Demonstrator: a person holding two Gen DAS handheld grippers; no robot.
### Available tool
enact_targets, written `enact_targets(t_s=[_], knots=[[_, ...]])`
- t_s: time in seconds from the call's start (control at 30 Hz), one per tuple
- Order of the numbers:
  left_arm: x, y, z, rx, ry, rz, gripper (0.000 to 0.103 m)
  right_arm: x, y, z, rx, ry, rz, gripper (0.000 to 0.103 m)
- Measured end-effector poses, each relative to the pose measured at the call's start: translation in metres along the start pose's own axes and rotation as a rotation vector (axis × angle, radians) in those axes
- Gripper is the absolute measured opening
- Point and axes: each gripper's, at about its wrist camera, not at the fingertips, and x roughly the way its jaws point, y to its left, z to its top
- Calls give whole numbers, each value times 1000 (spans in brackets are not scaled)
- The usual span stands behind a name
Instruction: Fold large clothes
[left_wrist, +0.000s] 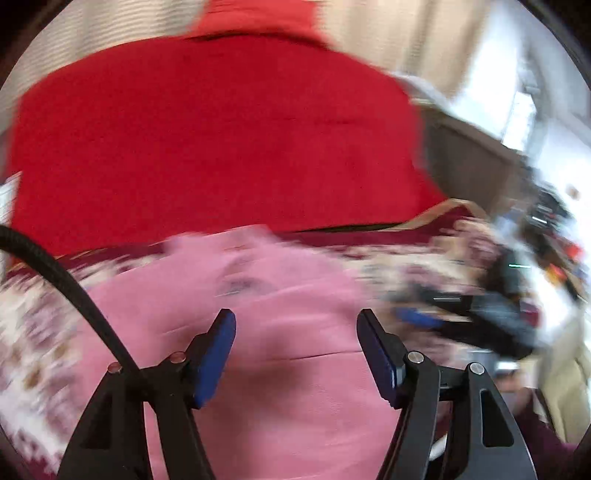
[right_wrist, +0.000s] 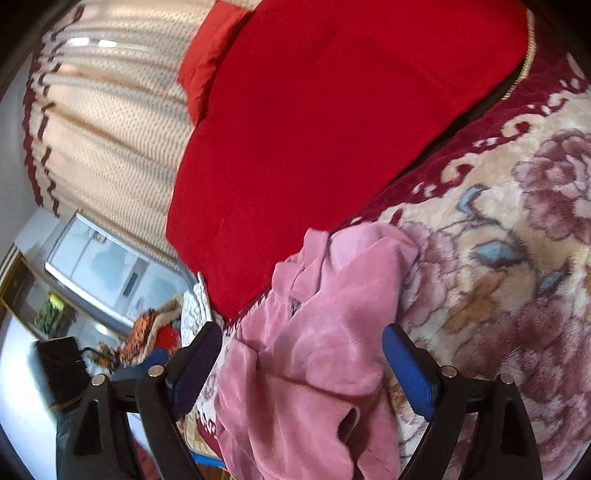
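Clearly little is folded yet: the pink garment (right_wrist: 314, 343) lies rumpled on the floral blanket (right_wrist: 517, 258), lower centre of both views. Left tongs (left_wrist: 295, 350) and right tongs (right_wrist: 303, 369) gape wide, empty, above it.

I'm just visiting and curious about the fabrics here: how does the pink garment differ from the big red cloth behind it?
The pink garment is pale and rumpled, with loose folds; the red cloth is vivid red and lies smooth and flat. The pink garment looks smaller and rests on the floral blanket, nearer the cameras, while the red cloth spreads wide beyond the blanket's dark red border. Both are soft fabrics.
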Motion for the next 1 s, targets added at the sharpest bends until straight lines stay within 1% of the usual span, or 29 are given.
enact_targets(t_s=[0.03, 0.07, 0.1, 0.13, 0.2, 0.23, 0.27, 0.3, 0.33, 0.37, 0.4, 0.43, 0.47, 0.5, 0.57, 0.67, 0.73, 0.77, 0.8, 0.9, 0.97, 1.0], knots=[[3, 21, -5, -33, 14, 103, 69, 2, 4, -2, -20, 10, -3, 90], [5, 35, -11, -55, 31, 181, 69, 5, 10, -5, -51, 20, -12, 90], [8, 52, -17, -74, 55, 259, 68, 7, 15, -9, -78, 26, -18, 86], [14, 71, -27, -99, 94, 340, 68, 10, 21, -13, -111, 31, -22, 85], [22, 94, -42, -120, 141, 408, 68, 18, 36, -23, -188, 54, -33, 77], [30, 104, -51, -116, 178, 455, 68, 21, 41, -26, -214, 62, -42, 76], [39, 112, -61, -109, 233, 505, 66, 27, 47, -32, -257, 79, -75, 75], [49, 122, -71, -115, 292, 535, 65, 32, 50, -35, -283, 91, -104, 75], [55, 134, -83, -158, 332, 513, 65, 39, 51, -40, -305, 115, -135, 75], [54, 140, -89, -201, 325, 482, 65, 49, 49, -45, -316, 159, -170, 75], [49, 143, -91, -234, 300, 459, 65, 63, 42, -50, -311, 219, -216, 73], [46, 143, -92, -238, 294, 452, 65, 71, 36, -53, -300, 250, -250, 72], [45, 141, -91, -223, 296, 458, 65, 73, 31, -54, -295, 254, -263, 71], [42, 137, -89, -203, 293, 466, 65, 71, 30, -53, -297, 244, -255, 71], [34, 135, -81, -178, 262, 477, 65, 61, 31, -47, -288, 222, -212, 71], [16, 132, -65, -190, 145, 457, 66, 39, 23, -36, -242, 170, -179, 71], [13, 136, -55, -224, 88, 450, 68, 28, 16, -32, -210, 163, -150, 71], [17, 140, -52, -243, 80, 443, 71, 23, 13, -31, -199, 161, -139, 71], [20, 143, -49, -265, 77, 430, 71, 20, 10, -30, -189, 155, -133, 71], [41, 156, -48, -388, 72, 337, 71, 21, 5, -30, -158, 153, -113, 71], [50, 150, -50, -437, 66, 295, 70, 26, 4, -30, -153, 160, -121, 71], [53, 146, -51, -444, 62, 286, 68, 31, 4, -32, -160, 167, -129, 71]])
